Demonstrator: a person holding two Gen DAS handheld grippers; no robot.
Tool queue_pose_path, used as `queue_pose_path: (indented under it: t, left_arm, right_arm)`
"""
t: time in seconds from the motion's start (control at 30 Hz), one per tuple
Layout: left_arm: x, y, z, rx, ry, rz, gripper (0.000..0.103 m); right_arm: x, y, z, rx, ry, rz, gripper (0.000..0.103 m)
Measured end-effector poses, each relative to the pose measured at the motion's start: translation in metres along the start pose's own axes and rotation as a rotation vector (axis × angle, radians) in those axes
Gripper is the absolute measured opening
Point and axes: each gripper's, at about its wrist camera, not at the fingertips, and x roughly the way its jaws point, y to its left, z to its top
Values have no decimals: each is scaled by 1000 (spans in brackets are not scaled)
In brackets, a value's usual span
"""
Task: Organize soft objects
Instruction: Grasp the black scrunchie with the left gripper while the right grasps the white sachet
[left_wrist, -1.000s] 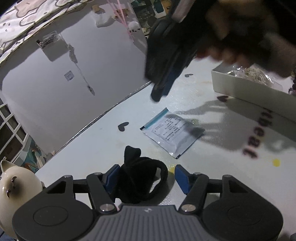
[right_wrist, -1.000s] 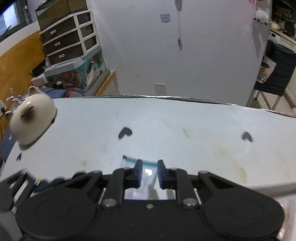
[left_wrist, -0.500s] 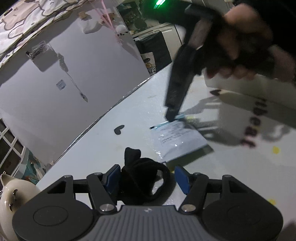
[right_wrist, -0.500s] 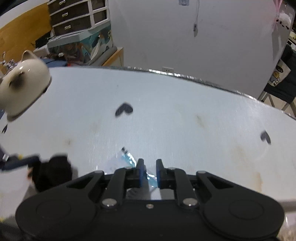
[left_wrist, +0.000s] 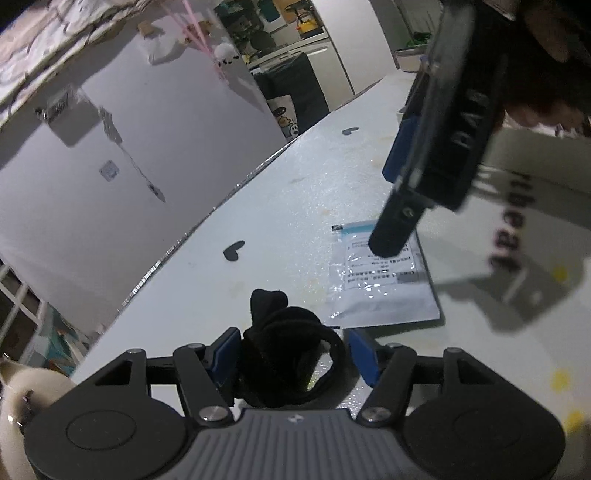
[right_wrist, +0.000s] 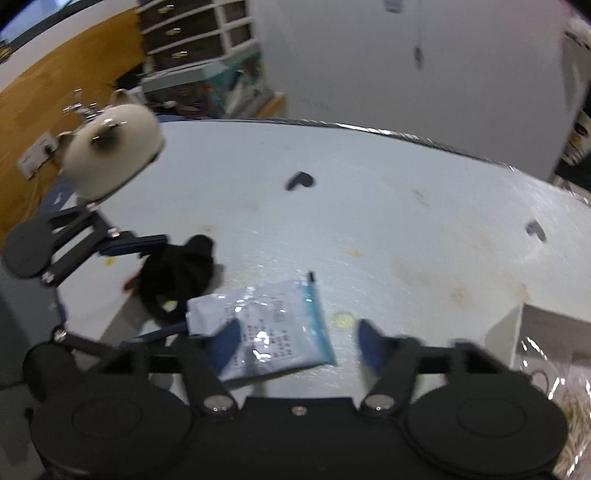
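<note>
A black fabric hair tie lies on the white table between the fingers of my left gripper, which is open around it; it also shows in the right wrist view. A clear plastic pouch with a blue strip and a printed label lies flat on the table. My right gripper is open just above the pouch. In the left wrist view the right gripper hangs over the pouch.
A white cat-shaped ceramic figure stands at the table's left. A white box with plastic-wrapped items stands at the right. Black heart marks dot the table. A wall and drawers lie beyond the far edge.
My right gripper has opened and pulled back, and the pouch now lies in full view under it. My left gripper stays open around the hair tie.
</note>
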Motion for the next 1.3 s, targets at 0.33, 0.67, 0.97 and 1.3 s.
queue_pose_path:
  t: [0.33,0.67,0.97,1.3]
  left_arm:
    - [3,38,-15,-332,50,-112,41]
    - [-7,50,-19,-487,90,-136,46]
    - [-19,53,-15,-513,60,-171,76]
    - [-7,58,-13,-457,131,-249,55]
  right_arm:
    - [16,19,9,-159,42,36,98]
    - [34,26,13,-192,65,-38,102]
    - [44,39,0,-185,82,-42,103]
    - [36,36,-6,-158,63,-54,89]
